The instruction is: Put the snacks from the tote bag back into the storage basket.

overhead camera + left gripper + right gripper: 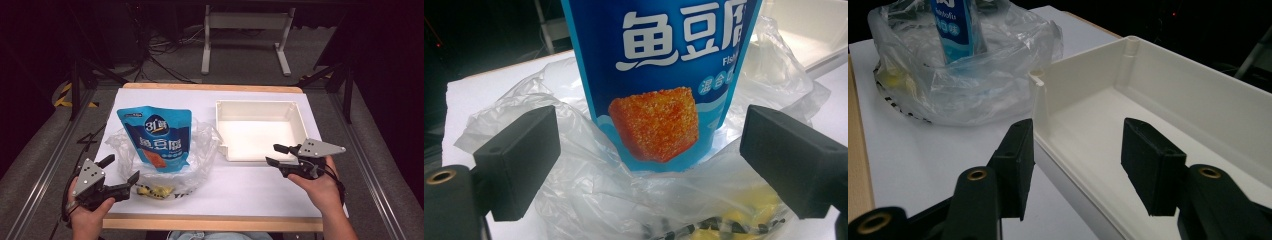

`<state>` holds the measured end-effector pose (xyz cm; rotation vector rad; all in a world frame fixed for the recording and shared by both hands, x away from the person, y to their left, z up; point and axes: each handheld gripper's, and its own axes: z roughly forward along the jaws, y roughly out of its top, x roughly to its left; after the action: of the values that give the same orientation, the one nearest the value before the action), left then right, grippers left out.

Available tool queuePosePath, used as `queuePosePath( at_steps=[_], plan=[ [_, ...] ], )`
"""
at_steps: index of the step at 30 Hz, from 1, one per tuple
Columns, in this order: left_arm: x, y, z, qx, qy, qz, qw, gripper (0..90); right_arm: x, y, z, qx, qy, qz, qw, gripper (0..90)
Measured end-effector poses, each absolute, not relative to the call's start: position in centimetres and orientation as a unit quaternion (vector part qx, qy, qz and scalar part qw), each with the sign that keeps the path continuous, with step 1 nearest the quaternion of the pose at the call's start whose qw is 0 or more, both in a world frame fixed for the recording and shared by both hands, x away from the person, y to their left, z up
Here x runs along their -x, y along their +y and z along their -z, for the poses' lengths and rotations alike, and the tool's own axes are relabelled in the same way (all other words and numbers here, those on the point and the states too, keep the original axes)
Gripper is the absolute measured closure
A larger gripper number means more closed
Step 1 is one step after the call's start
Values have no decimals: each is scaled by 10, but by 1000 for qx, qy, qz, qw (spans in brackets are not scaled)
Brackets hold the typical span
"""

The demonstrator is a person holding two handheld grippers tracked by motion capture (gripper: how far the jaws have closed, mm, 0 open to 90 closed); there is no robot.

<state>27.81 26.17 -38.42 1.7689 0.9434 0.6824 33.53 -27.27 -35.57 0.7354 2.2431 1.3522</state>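
With both grippers' jaws spread and empty, the left gripper (122, 172) needed to pin the crinkled clear plastic bag (205, 150) while the right gripper (274, 154) lifted the blue snack pouch (156, 135) towards the white rectangular plastic tray (300, 122) at right

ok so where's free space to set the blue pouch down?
The white tray is bare inside: best spot. The table is also bare on the strip between the tray's front wall and the near edge, and behind the plastic bag on the far left. Crowded: near left, where the bag holds the blue pouch and the left gripper sits beside it.
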Motion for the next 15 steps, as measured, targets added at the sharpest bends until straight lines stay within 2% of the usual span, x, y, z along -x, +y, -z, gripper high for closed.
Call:
queuePosePath(
  at_steps=[15],
  plan=[
    [-279,262,385,-728,389,-281,490,101,-345,-249,332,-250,818,-479,199,400]
  ],
)
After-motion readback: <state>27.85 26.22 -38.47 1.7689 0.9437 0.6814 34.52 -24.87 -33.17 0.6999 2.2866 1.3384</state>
